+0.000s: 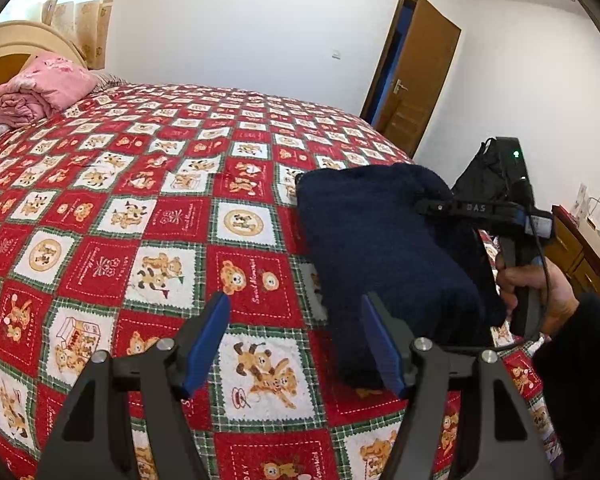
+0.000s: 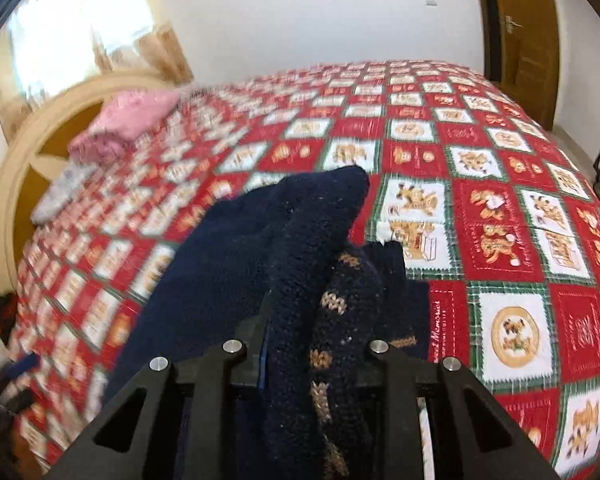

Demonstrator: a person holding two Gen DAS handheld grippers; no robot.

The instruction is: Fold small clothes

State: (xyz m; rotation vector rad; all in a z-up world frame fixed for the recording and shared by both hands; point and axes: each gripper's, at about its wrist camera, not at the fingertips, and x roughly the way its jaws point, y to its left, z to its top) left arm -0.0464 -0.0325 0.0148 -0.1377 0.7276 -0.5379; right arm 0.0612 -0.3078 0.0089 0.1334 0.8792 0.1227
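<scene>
Navy knitted sweater lies folded on the red teddy-bear patchwork bedspread, long axis running away from the open, empty left tongs, just right of them. Right tongs grip its raised fold.

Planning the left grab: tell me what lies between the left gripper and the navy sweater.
Only bare bedspread separates the left gripper from the navy sweater, per the left wrist view.

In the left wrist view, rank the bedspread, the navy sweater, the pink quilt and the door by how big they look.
1. Bedspread, largest by far.
2. Navy sweater.
3. Door and pink quilt look close in area; both are far from the camera, so I won't rank them.
</scene>
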